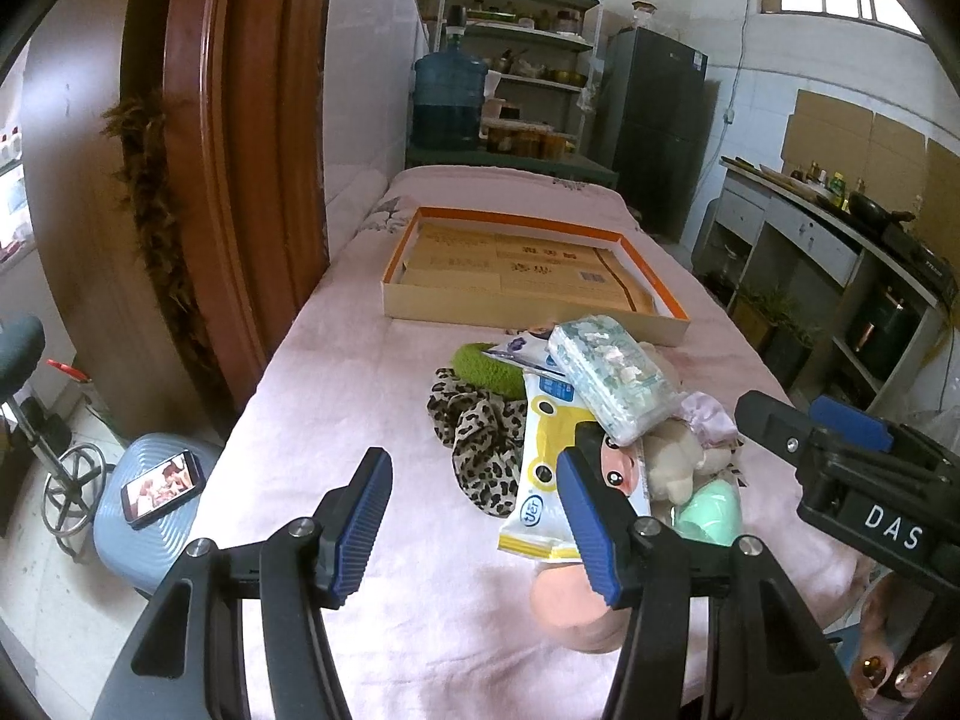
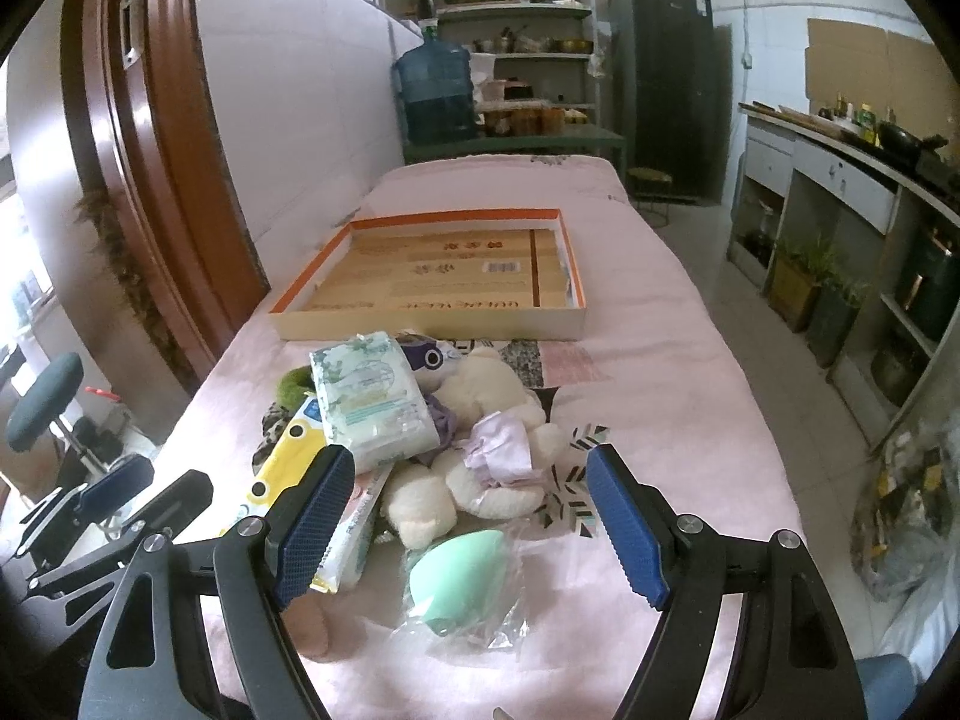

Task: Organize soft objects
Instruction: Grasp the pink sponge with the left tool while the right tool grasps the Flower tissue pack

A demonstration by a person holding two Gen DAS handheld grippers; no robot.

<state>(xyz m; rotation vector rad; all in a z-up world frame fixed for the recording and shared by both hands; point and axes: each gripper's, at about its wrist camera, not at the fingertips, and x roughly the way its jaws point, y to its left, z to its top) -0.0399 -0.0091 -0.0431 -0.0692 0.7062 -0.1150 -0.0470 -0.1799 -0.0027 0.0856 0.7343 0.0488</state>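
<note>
One box [image 2: 432, 324] at 12 o'clock. One tissue pack [image 2: 372, 402], one plush toy [image 2: 480, 384], one green sponge [image 2: 462, 570] below. Left gripper [image 1: 474, 522], right gripper [image 2: 474, 522]: both spread wide, holding nothing.

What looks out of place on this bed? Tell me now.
The soft items sit in a jumbled heap rather than in the box, which holds none of them. The wipes pack lies tilted on top of the plush toy and yellow pack. Nothing looks spilled or damaged.
</note>
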